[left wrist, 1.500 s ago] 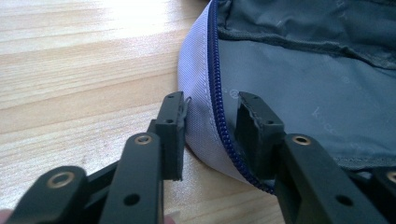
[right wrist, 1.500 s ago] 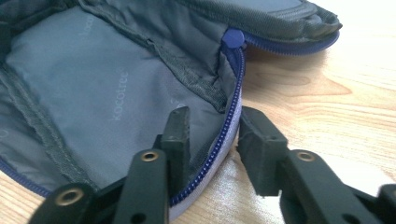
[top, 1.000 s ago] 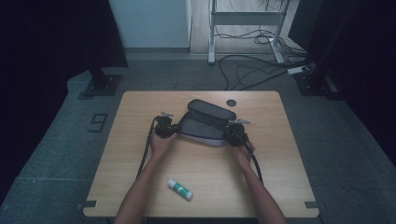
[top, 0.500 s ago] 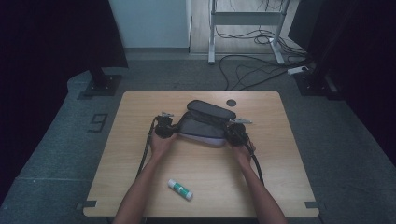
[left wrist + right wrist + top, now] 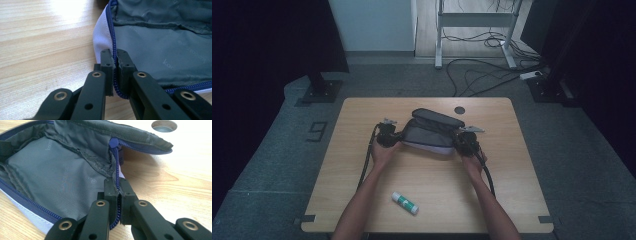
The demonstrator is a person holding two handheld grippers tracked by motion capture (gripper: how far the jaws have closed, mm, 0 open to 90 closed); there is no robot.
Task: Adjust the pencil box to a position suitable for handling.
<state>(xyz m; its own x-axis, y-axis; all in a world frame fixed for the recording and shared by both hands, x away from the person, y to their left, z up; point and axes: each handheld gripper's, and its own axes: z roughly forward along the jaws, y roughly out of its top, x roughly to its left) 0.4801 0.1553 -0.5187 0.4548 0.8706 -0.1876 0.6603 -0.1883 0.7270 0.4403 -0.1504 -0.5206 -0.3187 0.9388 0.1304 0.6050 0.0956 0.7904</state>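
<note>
High view: wooden table (image 5: pixel 362 165) in the centre of the frame, open zip pouch (image 5: pixel 429 134) lying just above mid-table, lid flap raised toward the top of the frame. Left gripper (image 5: pixel 388 136) at the pouch's left end, right gripper (image 5: pixel 466 140) at its right end — each in a hand, forearms entering from the bottom edge. Glue stick (image 5: pixel 405 203) lower centre, lying flat, well apart from pouch and grippers. Round cable hole (image 5: pixel 460 110) just right of the lid's far edge. Cables trailing back along both forearms.

Left gripper view: left gripper (image 5: pixel 116 58) pinched tight on the pouch's rim, blue zipper (image 5: pixel 111 32) edge caught between the pads at lower centre; jaws just closed the last bit onto it. White outer fabric to the left of the zipper line, grey lining (image 5: pixel 162 40) across the upper right. Bare table wood over the left half.

Right gripper view: right gripper (image 5: pixel 118 187) clamped shut on the zipper edge at the pouch's end, teeth running up from between the pads to the zipper slider (image 5: pixel 114 143) at upper centre. Grey lining open on the left, lid flap (image 5: pixel 140 136) arching across the top, cable hole in the upper right corner.
</note>
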